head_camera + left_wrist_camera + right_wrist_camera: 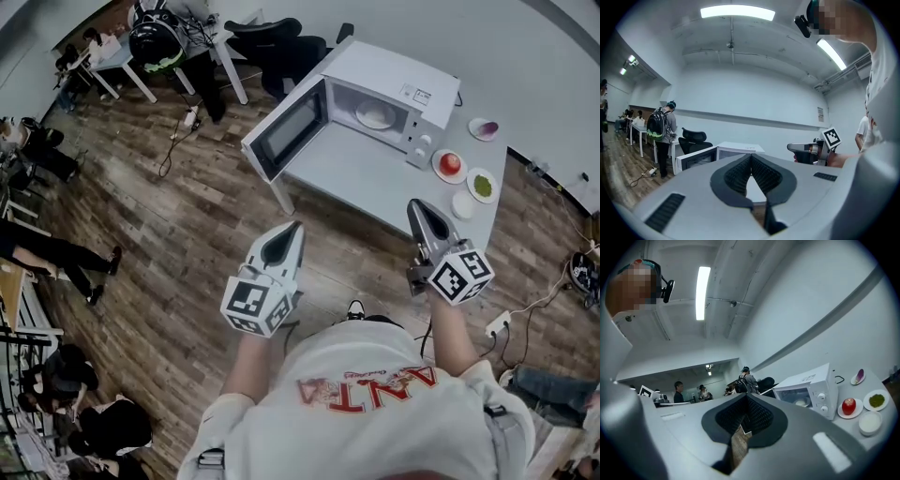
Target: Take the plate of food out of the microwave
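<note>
Head view: we see left gripper (291, 230) and right gripper (419, 204) side by side, well short of microwave (398, 84); door (286, 131) open, plate (376, 115) inside.
Left gripper view: we find jaws closed tip to tip, nothing between.
Right gripper view: jaws likewise closed, empty; plate inside microwave.

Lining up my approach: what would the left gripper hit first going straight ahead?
Probably the microwave, showing just beyond the left gripper's shut tips; its open door lies left of that line. Depth is unclear.
</note>
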Demonstrator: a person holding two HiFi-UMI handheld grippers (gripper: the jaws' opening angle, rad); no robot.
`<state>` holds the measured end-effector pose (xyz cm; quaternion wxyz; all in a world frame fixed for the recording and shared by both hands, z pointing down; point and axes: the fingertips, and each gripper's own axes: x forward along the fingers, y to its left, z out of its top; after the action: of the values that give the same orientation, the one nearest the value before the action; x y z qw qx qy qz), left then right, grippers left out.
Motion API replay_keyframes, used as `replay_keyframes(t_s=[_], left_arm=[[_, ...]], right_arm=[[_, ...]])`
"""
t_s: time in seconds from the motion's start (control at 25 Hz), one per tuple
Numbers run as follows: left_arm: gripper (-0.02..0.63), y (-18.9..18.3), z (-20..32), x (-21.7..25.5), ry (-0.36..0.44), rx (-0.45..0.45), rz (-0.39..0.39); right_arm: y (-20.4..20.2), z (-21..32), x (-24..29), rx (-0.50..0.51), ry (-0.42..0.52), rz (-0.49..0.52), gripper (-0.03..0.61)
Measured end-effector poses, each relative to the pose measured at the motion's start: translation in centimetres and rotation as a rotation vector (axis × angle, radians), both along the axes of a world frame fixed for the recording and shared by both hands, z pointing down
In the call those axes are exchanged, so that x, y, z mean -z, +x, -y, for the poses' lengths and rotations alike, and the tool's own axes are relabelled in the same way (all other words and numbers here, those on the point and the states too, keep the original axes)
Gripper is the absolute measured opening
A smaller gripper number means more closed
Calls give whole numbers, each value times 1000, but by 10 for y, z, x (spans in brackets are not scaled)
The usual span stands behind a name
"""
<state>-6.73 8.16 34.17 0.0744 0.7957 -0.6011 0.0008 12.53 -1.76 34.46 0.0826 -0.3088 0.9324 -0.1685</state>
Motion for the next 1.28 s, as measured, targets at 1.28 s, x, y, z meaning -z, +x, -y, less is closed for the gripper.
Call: replay_keyframes(t_s=[1.28], left_arm=[[11, -42, 278, -44, -66, -179, -5]], right_arm=[[-28, 217, -83, -255, -269, 1, 3]])
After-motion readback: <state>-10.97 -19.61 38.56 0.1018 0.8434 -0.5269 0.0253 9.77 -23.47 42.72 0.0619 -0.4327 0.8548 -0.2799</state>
